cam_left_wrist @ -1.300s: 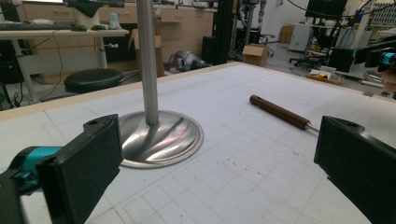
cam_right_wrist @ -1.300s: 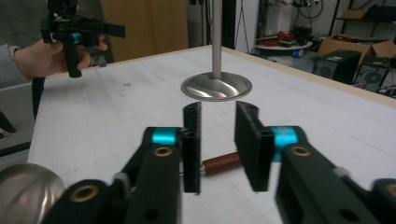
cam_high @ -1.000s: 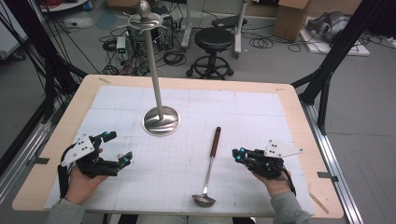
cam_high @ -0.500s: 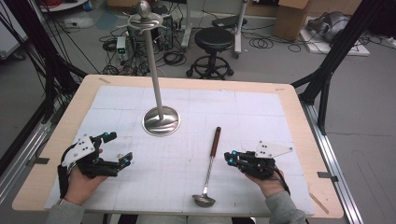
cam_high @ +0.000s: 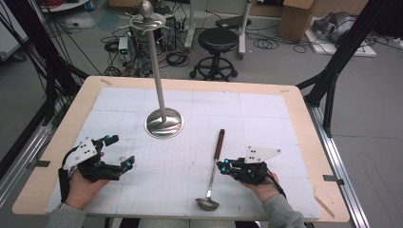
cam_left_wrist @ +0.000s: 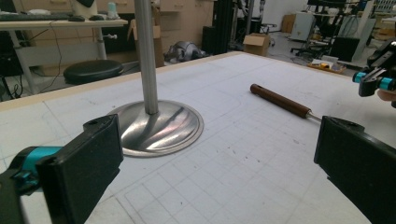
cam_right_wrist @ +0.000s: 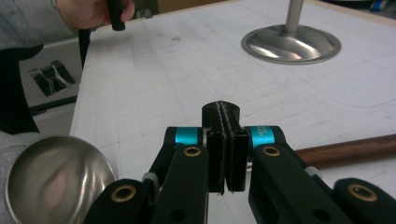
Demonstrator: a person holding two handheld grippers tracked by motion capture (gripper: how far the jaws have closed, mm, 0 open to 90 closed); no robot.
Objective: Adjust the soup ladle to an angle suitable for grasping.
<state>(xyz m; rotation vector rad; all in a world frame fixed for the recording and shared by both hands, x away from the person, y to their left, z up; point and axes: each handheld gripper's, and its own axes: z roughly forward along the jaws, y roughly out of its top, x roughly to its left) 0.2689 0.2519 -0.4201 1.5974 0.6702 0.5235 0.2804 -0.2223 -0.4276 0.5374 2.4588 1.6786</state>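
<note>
Right, high view first: ladle lies flat on the white gridded mat of the counter, brown handle pointing away from the person, steel bowl at the near edge. Right tool sits just beside the ladle's shaft, on its right, jaws pressed together with nothing between them; whether it touches the shaft I cannot tell. Left tool rests well apart on the left side of the mat, jaws spread wide, holding nothing. Metal stand (round base, tall pole) is upright behind, between the two hands and further back.

Left gripper view: the left tool's two black jaws stand far apart at the bottom corners, empty between them. Stand base sits ahead on the left, ladle handle lies ahead on the right, and the right tool's blue-tipped end shows at the far right edge.

Right gripper view: right tool has its pads shut flat against each other, gripping nothing. Ladle bowl is at lower left, its brown handle runs off to the right just behind the jaws. Stand base is at upper right, the left hand at top left.
</note>
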